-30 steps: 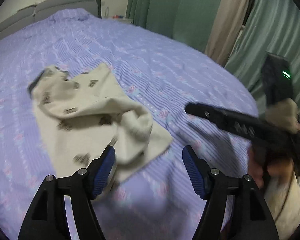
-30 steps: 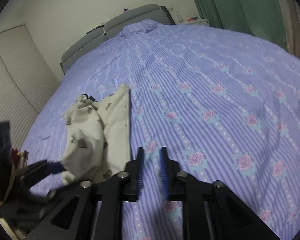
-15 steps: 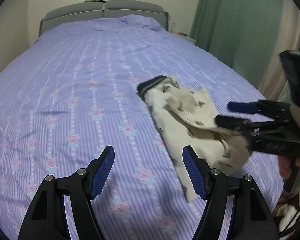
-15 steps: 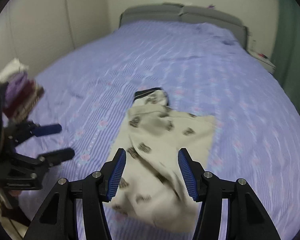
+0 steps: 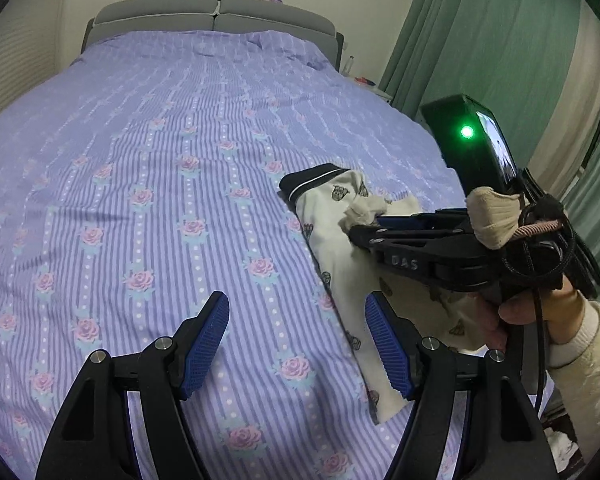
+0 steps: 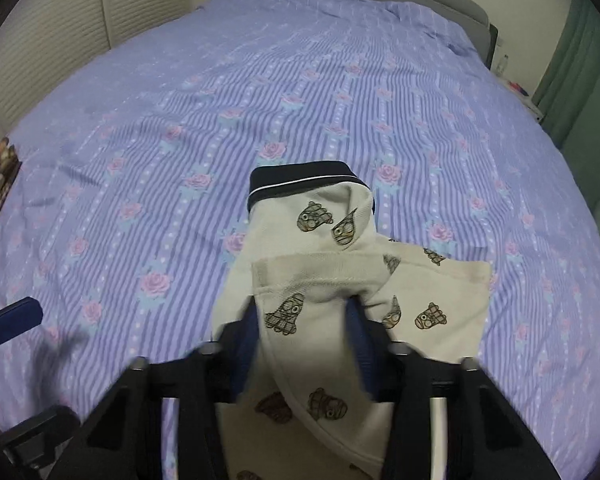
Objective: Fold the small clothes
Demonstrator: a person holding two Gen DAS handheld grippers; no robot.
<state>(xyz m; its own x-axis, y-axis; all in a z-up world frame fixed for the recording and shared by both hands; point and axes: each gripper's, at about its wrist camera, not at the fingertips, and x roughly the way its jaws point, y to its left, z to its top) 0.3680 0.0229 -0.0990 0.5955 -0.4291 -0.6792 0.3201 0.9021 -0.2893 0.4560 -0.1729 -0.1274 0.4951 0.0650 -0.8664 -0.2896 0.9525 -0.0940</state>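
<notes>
The left gripper (image 5: 298,344) hovers open over the floral bedspread (image 5: 160,168); beside it, the right gripper (image 5: 362,226) grips the cream printed garment (image 5: 340,240).

Dim, flat indoor light, soft shadows on bedspread (image 5: 160,184). Heavy fisheye bend, black vignette corners. Right gripper (image 6: 302,332) motion-blurred in right wrist view; green LED (image 5: 467,132) blooms.

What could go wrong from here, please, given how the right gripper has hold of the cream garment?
The right gripper pinches only a bunched fold of the cream garment, so it could slip free or drag the whole piece crooked. The left gripper is open over bare bedsheet, holding nothing, so nothing anchors the fabric.
</notes>
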